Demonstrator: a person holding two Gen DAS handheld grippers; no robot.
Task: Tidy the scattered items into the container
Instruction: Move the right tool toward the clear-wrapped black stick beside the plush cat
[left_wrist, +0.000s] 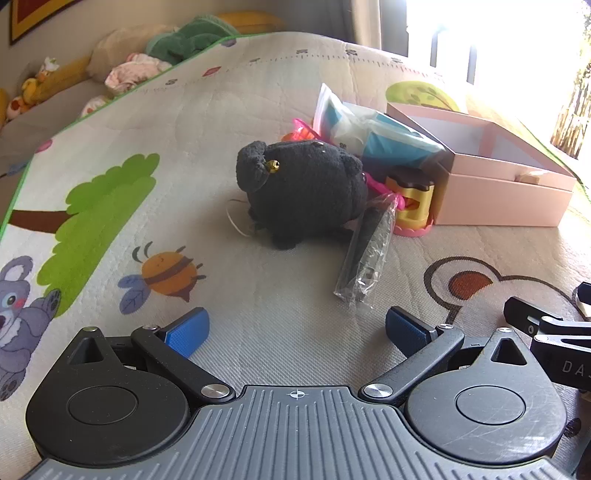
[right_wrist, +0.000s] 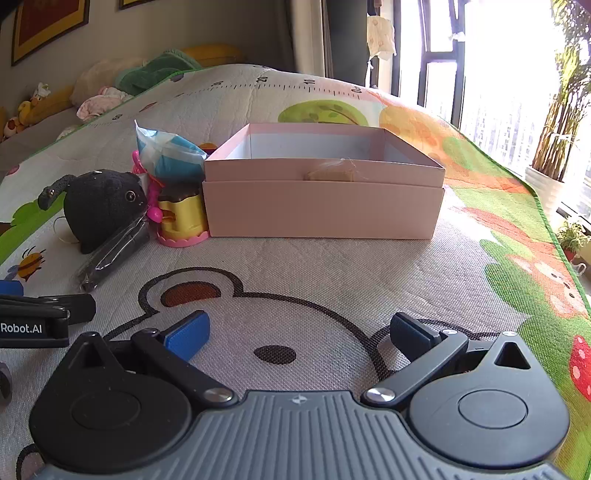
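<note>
A black plush toy (left_wrist: 303, 192) lies on the play mat, with a clear bag holding a dark object (left_wrist: 365, 258) leaning at its right side. Behind them are a yellow and pink toy (left_wrist: 412, 206), a pink plastic piece (left_wrist: 304, 129) and a blue and white packet (left_wrist: 373, 136). An open pink box (left_wrist: 502, 195) stands to the right. My left gripper (left_wrist: 297, 332) is open and empty, short of the plush. My right gripper (right_wrist: 299, 334) is open and empty, in front of the pink box (right_wrist: 321, 206). The plush (right_wrist: 103, 206), bag (right_wrist: 114, 254), yellow toy (right_wrist: 183, 218) and packet (right_wrist: 170, 155) sit left of the box.
The colourful play mat (right_wrist: 332, 280) covers the floor. Soft toys and cushions (left_wrist: 122, 62) line the wall at the far left. A window and potted plants (right_wrist: 554, 147) are at the right. The left gripper's body (right_wrist: 40, 321) shows at the left edge of the right wrist view.
</note>
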